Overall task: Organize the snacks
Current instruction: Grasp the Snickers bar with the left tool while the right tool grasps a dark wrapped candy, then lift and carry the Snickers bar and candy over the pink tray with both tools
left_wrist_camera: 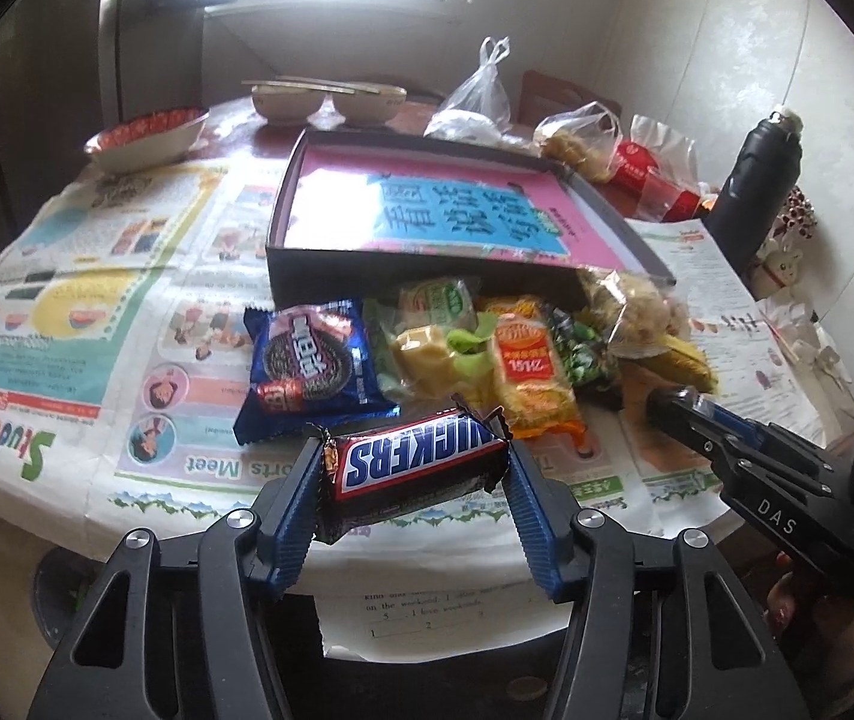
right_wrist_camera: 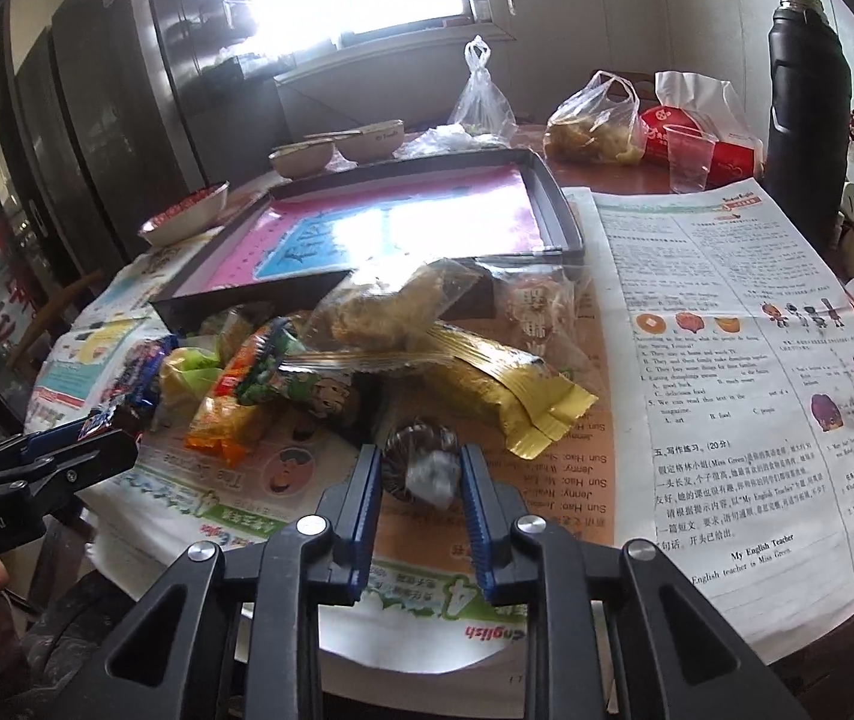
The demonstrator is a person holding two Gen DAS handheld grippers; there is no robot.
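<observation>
Now — left gripper (left_wrist_camera: 414, 468) squeezes the Snickers bar (left_wrist_camera: 421, 463) above the newspaper (left_wrist_camera: 67, 360) | right gripper (right_wrist_camera: 421, 480) pinches a small clear-wrapped snack (right_wrist_camera: 427, 468) — near the snack pile (right_wrist_camera: 319, 372) | box (left_wrist_camera: 427, 210) sits behind.

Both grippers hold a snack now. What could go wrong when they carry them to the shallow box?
1. The left gripper clamps the Snickers bar by its two ends; the crimped wrapper may slip loose.
2. The right gripper pinches a small clear-wrapped round snack that may be crushed or slide out.
3. The piled snacks lean on the front wall of the shallow box; a low pass could snag the clear bag of fried snacks.
</observation>
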